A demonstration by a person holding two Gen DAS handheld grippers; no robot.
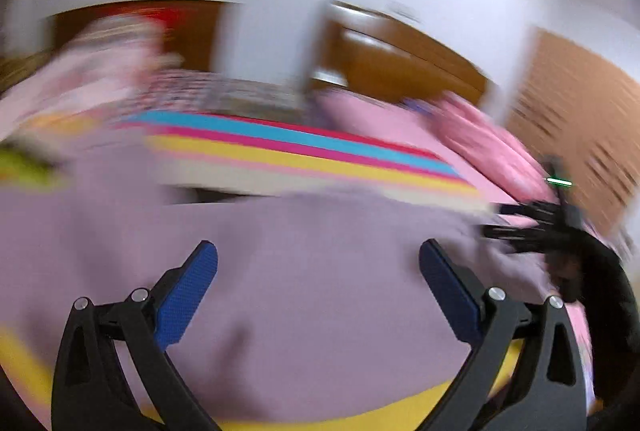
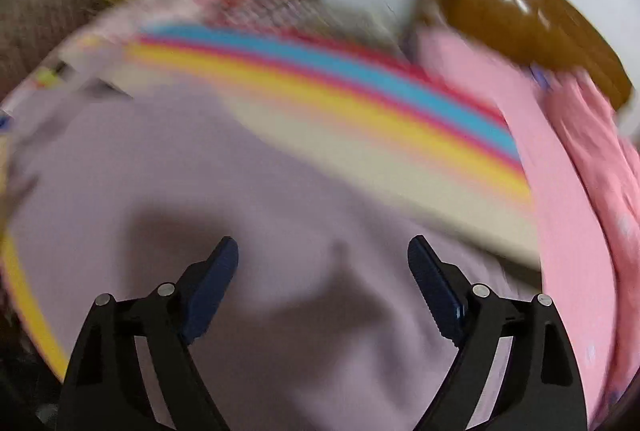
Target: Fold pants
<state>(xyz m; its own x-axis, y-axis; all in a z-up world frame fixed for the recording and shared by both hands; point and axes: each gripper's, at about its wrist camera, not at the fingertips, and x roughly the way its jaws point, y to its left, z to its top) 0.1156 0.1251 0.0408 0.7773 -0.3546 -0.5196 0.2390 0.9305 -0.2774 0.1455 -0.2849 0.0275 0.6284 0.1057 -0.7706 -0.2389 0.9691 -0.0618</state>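
Observation:
The lilac pants (image 1: 304, 271) lie spread on a striped bed cover and fill the lower half of both views; they show in the right wrist view (image 2: 200, 159) too. My left gripper (image 1: 318, 255) is open above the fabric, holding nothing. My right gripper (image 2: 322, 251) is open above the pants, also empty, with its shadow on the cloth. In the left wrist view the right gripper (image 1: 532, 227) appears at the right edge, over the pants' edge. Both views are motion-blurred.
The bed cover (image 1: 304, 147) has blue, red, yellow and cream stripes. A pink sheet and pillows (image 2: 580, 171) lie to the right. A brown wooden headboard (image 2: 520, 3) stands at the back right. Patterned bedding (image 1: 104, 59) is piled at the back left.

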